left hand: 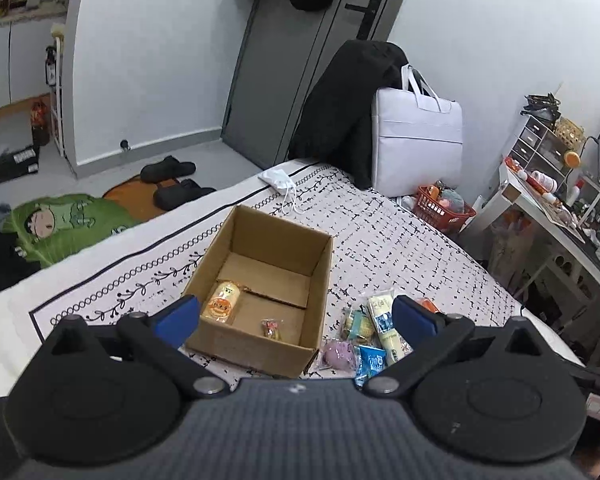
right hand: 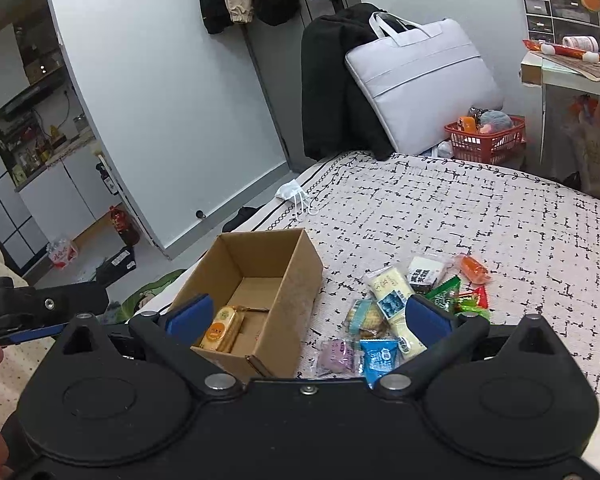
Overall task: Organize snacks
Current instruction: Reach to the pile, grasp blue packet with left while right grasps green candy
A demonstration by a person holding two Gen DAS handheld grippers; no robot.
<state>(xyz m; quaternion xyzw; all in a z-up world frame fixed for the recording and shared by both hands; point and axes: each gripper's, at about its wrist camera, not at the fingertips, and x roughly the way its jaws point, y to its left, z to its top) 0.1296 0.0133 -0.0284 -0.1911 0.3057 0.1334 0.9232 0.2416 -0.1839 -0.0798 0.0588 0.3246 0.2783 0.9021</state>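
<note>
An open cardboard box (left hand: 320,288) stands on the patterned bed; it also shows in the right wrist view (right hand: 296,280). Inside lie a yellow-orange cake packet (left hand: 222,303) (right hand: 220,330) and a small wrapped candy (left hand: 271,328). A heap of loose snacks lies right of the box: a purple packet (left hand: 337,354) (right hand: 337,355), a blue packet (left hand: 371,362) (right hand: 380,360), a cream-and-blue packet (right hand: 390,292), an orange one (right hand: 474,268). My left gripper (left hand: 296,320) is open and empty above the box's near edge. My right gripper (right hand: 308,320) is open and empty, over the box's near right corner.
A face mask (left hand: 278,179) lies at the bed's far edge. A white bag (left hand: 418,144) and black coat (left hand: 340,112) lean at the bed's head. A red basket (left hand: 444,208) and a cluttered desk (left hand: 548,208) stand right. Slippers (left hand: 168,170) lie on the floor.
</note>
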